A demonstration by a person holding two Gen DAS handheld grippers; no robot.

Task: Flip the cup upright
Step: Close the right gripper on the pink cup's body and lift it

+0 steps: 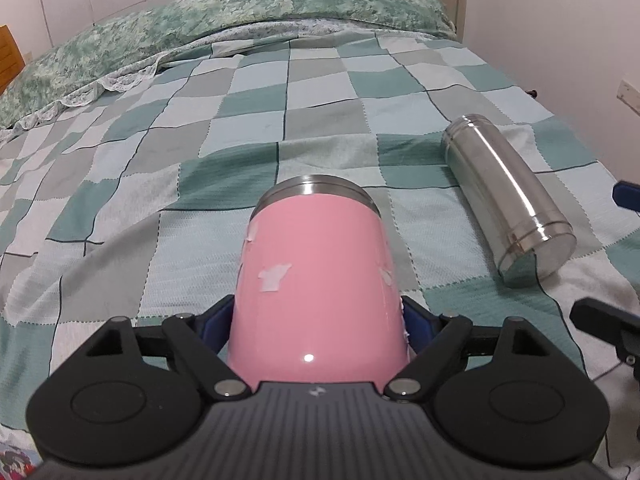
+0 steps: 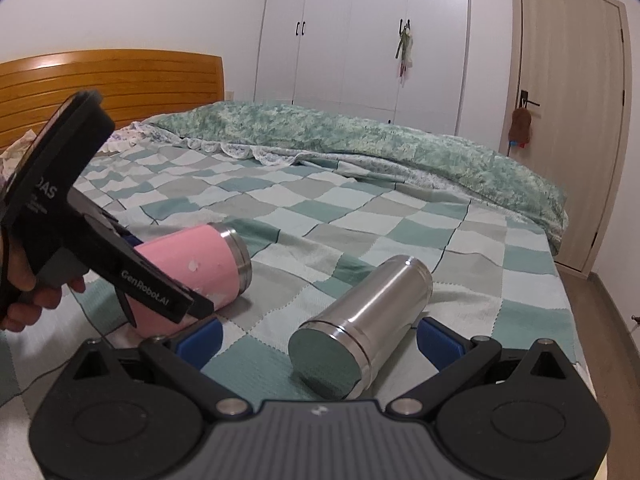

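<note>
A pink cup (image 1: 316, 280) with a steel rim lies on its side on the checked bedspread (image 1: 120, 184), rim pointing away. My left gripper (image 1: 318, 326) is shut on the pink cup near its base, blue pads on both flanks; it also shows in the right wrist view (image 2: 160, 280) with the cup (image 2: 200, 256). A steel cup (image 2: 360, 328) lies on its side, base toward the camera, and shows in the left wrist view (image 1: 508, 196). My right gripper (image 2: 320, 340) is open, its blue fingertips (image 2: 200, 340) straddling the steel cup's base without touching.
A green floral duvet (image 2: 360, 144) lies bunched along the far side of the bed. A wooden headboard (image 2: 112, 80) stands at the left, white wardrobes (image 2: 360, 32) and a door (image 2: 572, 120) behind. The bed's right edge drops to the floor (image 2: 600, 320).
</note>
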